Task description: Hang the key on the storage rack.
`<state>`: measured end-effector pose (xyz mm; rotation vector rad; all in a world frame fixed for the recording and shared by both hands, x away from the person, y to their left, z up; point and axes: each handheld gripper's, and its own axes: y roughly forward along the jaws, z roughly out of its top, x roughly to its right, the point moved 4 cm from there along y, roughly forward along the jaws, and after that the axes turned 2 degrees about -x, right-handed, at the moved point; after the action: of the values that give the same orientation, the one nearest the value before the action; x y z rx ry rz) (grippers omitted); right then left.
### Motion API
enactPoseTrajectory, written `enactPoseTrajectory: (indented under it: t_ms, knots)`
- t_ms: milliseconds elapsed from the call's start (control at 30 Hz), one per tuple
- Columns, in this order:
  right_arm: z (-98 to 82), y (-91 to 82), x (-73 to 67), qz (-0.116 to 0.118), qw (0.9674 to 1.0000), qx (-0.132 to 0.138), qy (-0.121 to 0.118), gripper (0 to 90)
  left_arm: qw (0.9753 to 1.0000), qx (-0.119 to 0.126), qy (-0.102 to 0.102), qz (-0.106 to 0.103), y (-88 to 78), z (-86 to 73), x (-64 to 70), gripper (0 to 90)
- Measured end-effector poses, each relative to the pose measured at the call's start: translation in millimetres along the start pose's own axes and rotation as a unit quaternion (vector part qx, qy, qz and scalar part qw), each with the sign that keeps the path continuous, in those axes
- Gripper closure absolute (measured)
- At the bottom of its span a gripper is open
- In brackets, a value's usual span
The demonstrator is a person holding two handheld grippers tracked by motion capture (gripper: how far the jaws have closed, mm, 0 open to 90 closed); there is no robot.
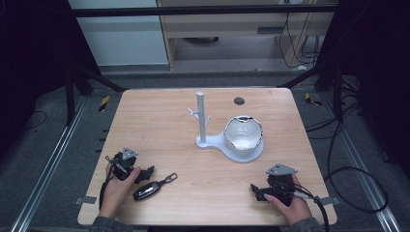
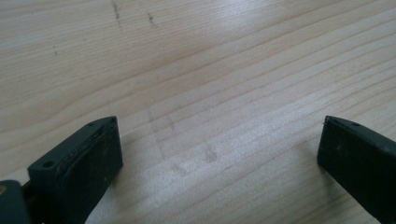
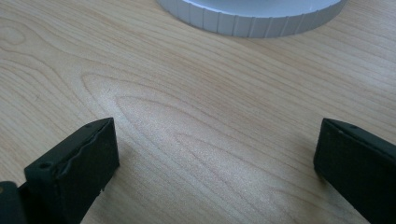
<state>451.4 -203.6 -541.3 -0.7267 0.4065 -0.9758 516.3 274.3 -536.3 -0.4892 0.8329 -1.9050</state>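
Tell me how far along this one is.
Nothing looks done: the car key lies flat on the table, apart from the grey stand. Both claws, left and right, are open and empty. Grasping the key and everything after is left.

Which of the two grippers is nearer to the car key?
The left gripper: the car key lies just beside its jaws, while the right gripper rests far across the table.

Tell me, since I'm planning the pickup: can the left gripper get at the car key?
Probably yes: the left gripper is open, the car key lies just beside it, and only bare table lies between them.
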Motion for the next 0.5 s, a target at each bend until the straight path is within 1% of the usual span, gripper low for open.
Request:
enactPoseTrajectory:
  t_ms: [67,100,133,167,200,233,267,300,333,400,433,467,500]
  knots:
    - [0.2,0.0,0.1,0.001,1.0000,0.000,-0.001,0.4,1.0000,-0.003,-0.001,0.002,-0.4,0.7,0.7,0.0]
    - [0.5,0.3,0.3,0.002,1.0000,0.000,-0.003,0.4,1.0000,-0.005,0.001,-0.001,-0.9,1.4,1.5,1.1]
    - [0.7,0.5,0.5,0.004,1.0000,0.000,-0.005,0.4,1.0000,0.000,-0.003,-0.004,-1.3,2.8,2.1,3.1]
    - [0.9,0.7,0.6,0.004,1.0000,0.000,-0.005,0.4,0.9999,0.008,-0.007,-0.007,-3.3,4.8,2.1,5.6]
    - [0.9,0.7,0.6,0.004,1.0000,0.000,-0.006,0.4,0.9997,0.021,-0.010,-0.008,-6.3,7.2,2.8,6.2]
    - [0.9,0.7,0.6,0.004,1.0000,0.000,-0.006,0.4,0.9994,0.032,-0.009,-0.009,-10.3,9.2,3.4,6.1]
    - [0.9,0.7,0.6,0.004,1.0000,0.000,-0.005,0.4,0.9994,0.032,-0.009,-0.009,-10.3,9.2,3.4,6.1]
    - [1.1,0.9,0.4,0.003,1.0000,0.000,-0.004,0.4,0.9988,0.047,-0.007,-0.008,-18.3,11.2,6.6,6.2]
    - [1.3,1.1,0.3,0.002,1.0000,0.000,-0.003,0.4,0.9986,0.052,-0.002,-0.011,-22.6,11.6,9.4,6.3]
    - [1.8,1.5,-0.1,0.000,1.0000,0.000,0.001,0.4,0.9979,0.058,0.003,-0.029,-30.6,12.2,18.1,6.5]
    - [2.1,1.9,0.3,-0.001,1.0000,0.000,0.000,0.4,0.9973,0.058,0.010,-0.044,-34.2,13.0,24.0,6.5]
    - [2.4,2.2,0.2,-0.002,1.0000,0.000,0.001,0.4,0.9959,0.053,0.017,-0.071,-36.7,14.7,31.9,6.9]
    - [2.6,2.3,0.1,-0.002,1.0000,0.000,0.002,0.4,0.9959,0.053,0.017,-0.071,-36.7,14.7,31.9,8.2]
